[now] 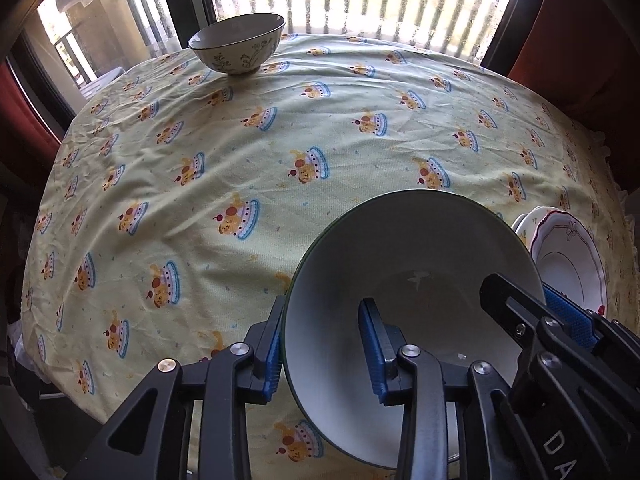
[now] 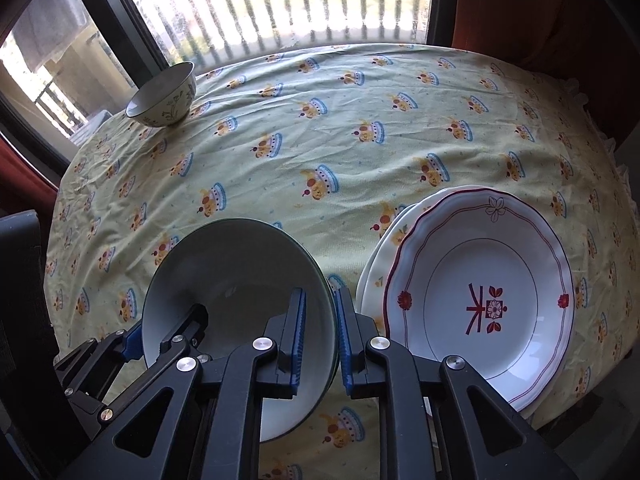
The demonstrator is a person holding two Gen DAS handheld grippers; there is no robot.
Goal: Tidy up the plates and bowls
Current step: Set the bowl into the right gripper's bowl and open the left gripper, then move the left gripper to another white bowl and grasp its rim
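left wrist view: the left gripper (image 1: 324, 354) and right gripper (image 2: 320, 344) both pinch the green-rimmed bowl (image 1: 400, 276), tilted over the desk (image 1: 240, 152). plates (image 2: 480, 300) are stacked. the flowered bowl (image 1: 238, 44) waits far off.

The left gripper (image 1: 322, 350) straddled the near-left rim of a white bowl (image 1: 408, 264); the right gripper (image 1: 536, 312) straddled its right rim. A floral bowl (image 1: 237, 43) stood far across the patterned tablecloth (image 1: 240, 152)
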